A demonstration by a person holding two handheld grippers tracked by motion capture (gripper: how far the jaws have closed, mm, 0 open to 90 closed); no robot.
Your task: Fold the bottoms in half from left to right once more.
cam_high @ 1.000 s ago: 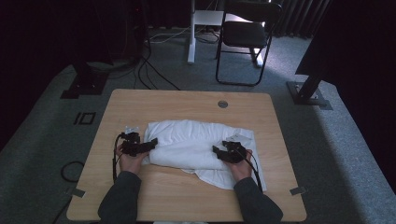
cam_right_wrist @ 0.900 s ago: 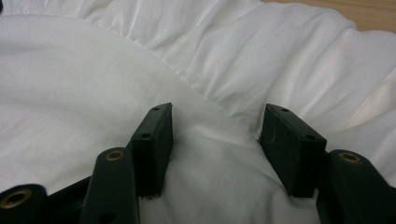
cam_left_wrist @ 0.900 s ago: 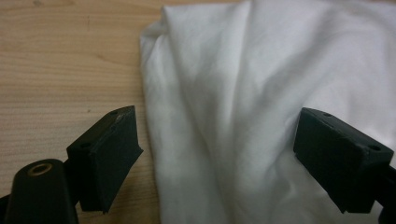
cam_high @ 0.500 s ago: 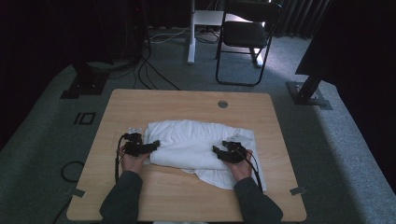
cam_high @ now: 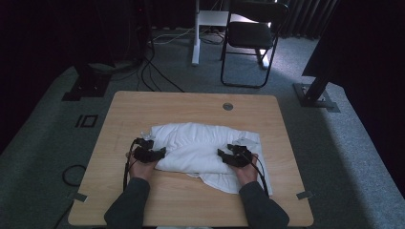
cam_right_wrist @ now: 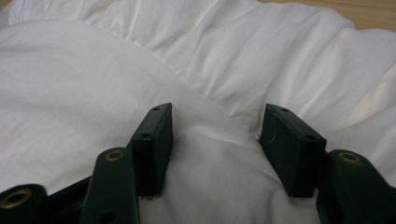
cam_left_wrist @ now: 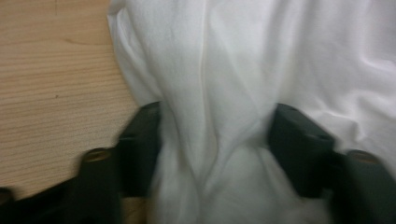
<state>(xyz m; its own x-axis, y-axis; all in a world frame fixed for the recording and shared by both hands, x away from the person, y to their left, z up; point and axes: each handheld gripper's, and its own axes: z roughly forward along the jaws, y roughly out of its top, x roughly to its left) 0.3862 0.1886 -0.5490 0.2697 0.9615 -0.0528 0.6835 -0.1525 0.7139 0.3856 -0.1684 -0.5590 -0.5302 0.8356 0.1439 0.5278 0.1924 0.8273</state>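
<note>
Left gripper view, white cloth (cam_left_wrist: 219, 93) bunched between jaws, bare wooden table (cam_left_wrist: 51, 84) beside

The cloth (cam_high: 200, 143) between my black grippers (cam_high: 149, 153) is plain white. The tabletop (cam_high: 143, 102) shows light wood grain. My sleeves (cam_high: 129, 205) are dark grey.

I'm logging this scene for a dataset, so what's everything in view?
white cloth: one, white, bunched at the middle of the table.
table: one, light wood, centre.
round cap: one, grey, far table edge.
chair: one, black, beyond the table.
cables: several, black, floor at far left.
left gripper: one, black, cloth's left end, cloth bunched between its closing fingers.
right gripper: one, black, cloth's right end, cloth gathered between its fingers.
</note>
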